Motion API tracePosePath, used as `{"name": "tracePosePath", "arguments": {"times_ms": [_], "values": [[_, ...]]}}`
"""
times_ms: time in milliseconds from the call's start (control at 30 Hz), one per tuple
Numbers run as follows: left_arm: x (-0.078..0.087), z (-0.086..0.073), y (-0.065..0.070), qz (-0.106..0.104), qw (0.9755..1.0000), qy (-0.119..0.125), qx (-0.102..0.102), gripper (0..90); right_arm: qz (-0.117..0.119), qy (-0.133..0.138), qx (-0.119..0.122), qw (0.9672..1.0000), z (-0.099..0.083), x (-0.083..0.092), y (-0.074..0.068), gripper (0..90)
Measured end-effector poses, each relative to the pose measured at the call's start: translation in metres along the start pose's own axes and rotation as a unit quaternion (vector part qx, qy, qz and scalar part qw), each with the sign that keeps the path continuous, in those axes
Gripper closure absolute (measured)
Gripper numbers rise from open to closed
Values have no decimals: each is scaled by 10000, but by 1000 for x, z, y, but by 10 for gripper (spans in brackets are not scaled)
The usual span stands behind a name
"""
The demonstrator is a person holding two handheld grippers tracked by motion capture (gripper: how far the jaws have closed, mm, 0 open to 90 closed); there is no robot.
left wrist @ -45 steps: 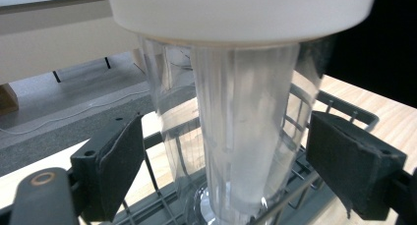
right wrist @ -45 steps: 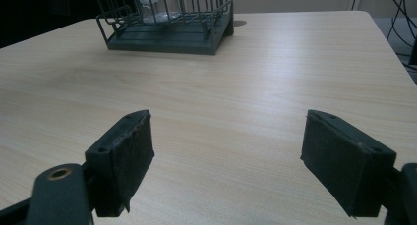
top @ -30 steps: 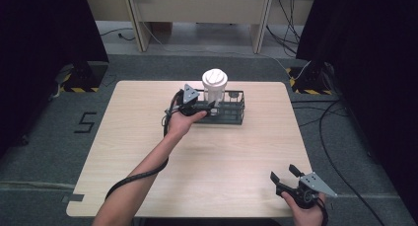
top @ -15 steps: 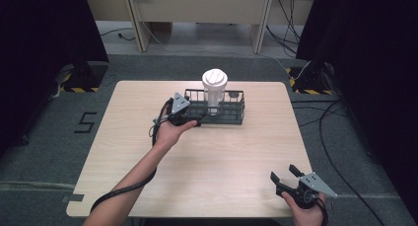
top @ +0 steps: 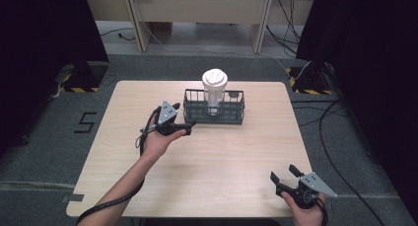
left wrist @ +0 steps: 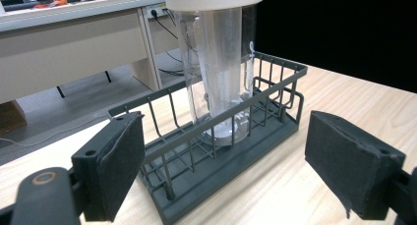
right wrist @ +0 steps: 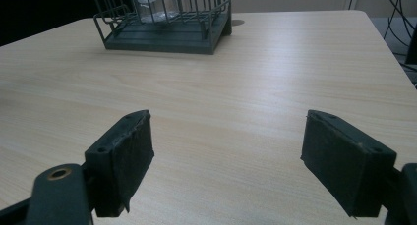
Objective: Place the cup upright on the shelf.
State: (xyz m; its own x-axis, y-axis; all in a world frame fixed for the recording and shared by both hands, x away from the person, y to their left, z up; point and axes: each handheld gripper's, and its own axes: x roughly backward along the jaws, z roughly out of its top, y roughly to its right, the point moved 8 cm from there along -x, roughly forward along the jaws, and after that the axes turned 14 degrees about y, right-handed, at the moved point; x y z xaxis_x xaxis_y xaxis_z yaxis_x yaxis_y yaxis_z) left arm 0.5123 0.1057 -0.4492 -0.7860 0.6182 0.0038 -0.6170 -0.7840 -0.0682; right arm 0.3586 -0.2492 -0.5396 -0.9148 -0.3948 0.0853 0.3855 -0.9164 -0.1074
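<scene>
- Clear tumbler (top: 214, 90) with a white lid is seen standing upright inside the dark wire basket (top: 197, 115), at the far middle of the table (top: 222, 162).
- Left gripper (top: 185, 129) is held just beside the basket's near-left end, not touching; jaws are spread wide, nothing between them.
- In the left gripper view the tumbler (left wrist: 219, 63) is framed dead ahead, past the basket's (left wrist: 265, 136) wire wall.
- Right gripper (top: 285, 175) is parked at the near right edge, well apart from the basket; jaws released, empty.
- Step judged: tumbler is seated in the basket, left gripper clear of it.
- Next move, if a regrasp is wanted: jaws to be brought over the wire rim and closed round the tumbler body, kept upright; basket may need steadying.
</scene>
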Motion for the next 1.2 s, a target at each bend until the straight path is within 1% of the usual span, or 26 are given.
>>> {"name": "tracePosePath", "arguments": {"times_ms": [133, 300, 433, 633, 900, 1000, 1100, 1200], "values": [[10, -3, 3, -38, 9999, 17, 105, 150, -2, 0, -7, 10000, 0, 0, 0, 201], [25, -10, 4, -9, 10000, 19, 58, 150, -1, -7, -13, 10000, 0, 0, 0, 201], [40, -16, 4, -7, 10000, 5, 36, 150, -2, -10, -19, 10000, 0, 0, 0, 201], [62, -25, -1, 104, 9999, -21, 60, 150, -7, -11, -13, 10000, 0, 0, 0, 200], [96, -45, -3, 234, 9996, -132, 65, 150, -15, -17, -6, 10000, 0, 0, 0, 201], [107, -53, -4, 305, 9993, -169, 152, 150, -20, -28, -11, 10000, 0, 0, 0, 200], [113, -57, -3, 353, 9989, -172, 270, 150, -25, -30, -3, 10000, -1, 0, 0, 201], [114, -59, 3, 287, 9989, -162, 332, 148, -24, -27, 9, 10000, 0, 0, 0, 201]]}}
